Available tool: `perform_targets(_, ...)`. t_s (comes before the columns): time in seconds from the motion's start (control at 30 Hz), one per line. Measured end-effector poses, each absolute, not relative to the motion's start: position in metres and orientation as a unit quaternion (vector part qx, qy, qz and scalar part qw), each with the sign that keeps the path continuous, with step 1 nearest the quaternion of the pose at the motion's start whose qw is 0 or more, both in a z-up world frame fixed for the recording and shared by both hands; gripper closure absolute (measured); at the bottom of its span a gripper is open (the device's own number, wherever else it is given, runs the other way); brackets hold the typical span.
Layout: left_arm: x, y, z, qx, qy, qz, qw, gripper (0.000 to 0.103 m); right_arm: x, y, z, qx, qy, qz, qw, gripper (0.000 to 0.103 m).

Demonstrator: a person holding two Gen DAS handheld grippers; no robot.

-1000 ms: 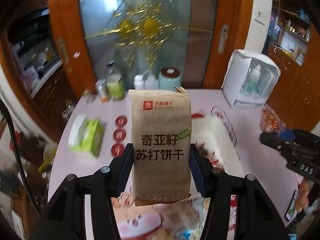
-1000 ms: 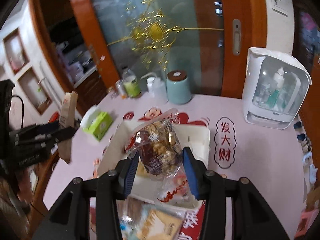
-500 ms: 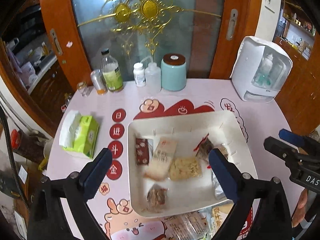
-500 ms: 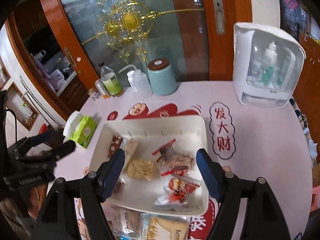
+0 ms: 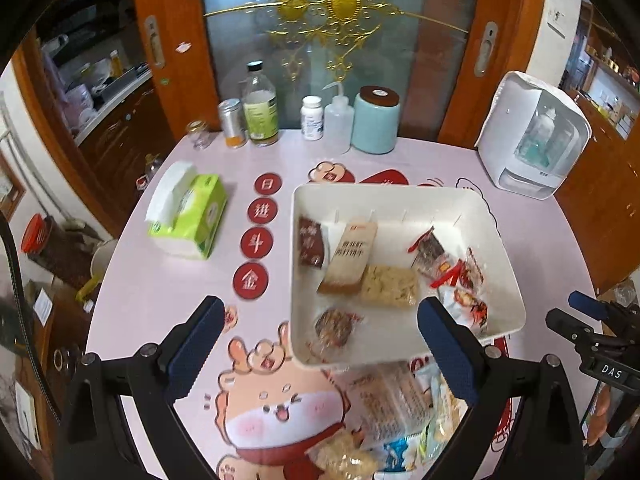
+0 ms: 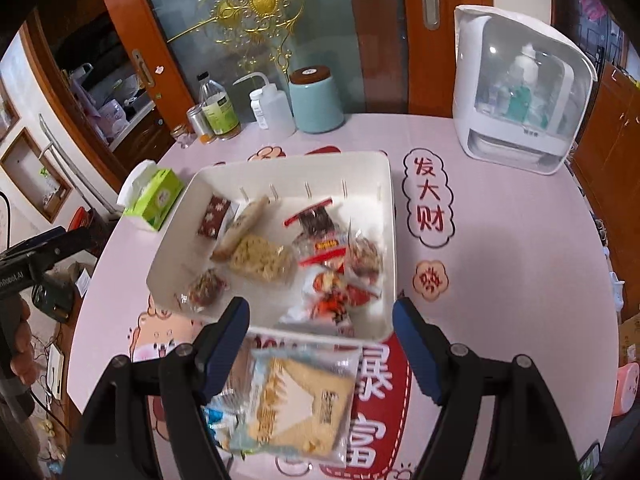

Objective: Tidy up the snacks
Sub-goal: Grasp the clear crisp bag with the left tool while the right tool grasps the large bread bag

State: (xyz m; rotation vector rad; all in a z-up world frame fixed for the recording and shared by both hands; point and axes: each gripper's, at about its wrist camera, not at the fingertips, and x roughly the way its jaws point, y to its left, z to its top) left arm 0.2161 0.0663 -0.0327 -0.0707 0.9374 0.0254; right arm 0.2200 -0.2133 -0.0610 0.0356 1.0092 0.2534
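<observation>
White tray (image 5: 508,252) sits on pink table (image 5: 160,300), right of green tissue box (image 5: 188,210). Inside tray: brown cracker pack (image 5: 350,258) lying flat, dark red bar (image 5: 310,240) to its left, pale yellow noodle-like block (image 5: 390,284) touching cracker pack, red-and-clear wrapped snacks (image 5: 460,280) at right side. Loose snack pile (image 6: 296,400) on table near tray's near edge. Left gripper (image 5: 320,344) jaws wide apart, holding nothing. Right gripper (image 6: 320,346) jaws also wide apart, empty, above pile.

both wrist views look down, close over table; share white tray (image 5: 404,196) (image 6: 296,160).
</observation>
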Motion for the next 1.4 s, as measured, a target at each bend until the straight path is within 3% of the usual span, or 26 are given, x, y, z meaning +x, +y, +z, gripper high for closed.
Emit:
perform_targets(0.4, 0.146, 0.076, -0.067, -0.047, 0.475, 0.043, 0.878, 0.006, 0.172, -0.209, -0.099, 0.0, 0.516, 0.133, 0.846, 0.028)
perform_targets(0.47, 0.14, 0.075, -0.082, -0.054, 0.487, 0.046, 0.871, 0.006, 0.169, -0.208, -0.11, 0.011, 0.529, 0.14, 0.837, 0.022)
perform_targets(0.53, 0.136, 0.074, -0.101, -0.061, 0.502, 0.052, 0.861, 0.006, 0.166, -0.207, -0.12, 0.025, 0.535, 0.144, 0.832, 0.007)
perform_targets(0.6, 0.131, 0.074, -0.123, -0.068, 0.519, 0.062, 0.85, 0.006, 0.163, -0.204, -0.129, 0.028, 0.536, 0.145, 0.831, 0.004)
perform_targets(0.97, 0.117, 0.072, -0.208, -0.13, 0.575, 0.081, 0.804, 0.006, 0.159, -0.186, -0.174, 0.028, 0.56, 0.132, 0.817, 0.003)
perform_targets(1.4, 0.116, 0.057, -0.236, -0.155, 0.599, 0.074, 0.782, 0.006, 0.164, -0.175, -0.202, 0.015, 0.581, 0.109, 0.806, 0.003)
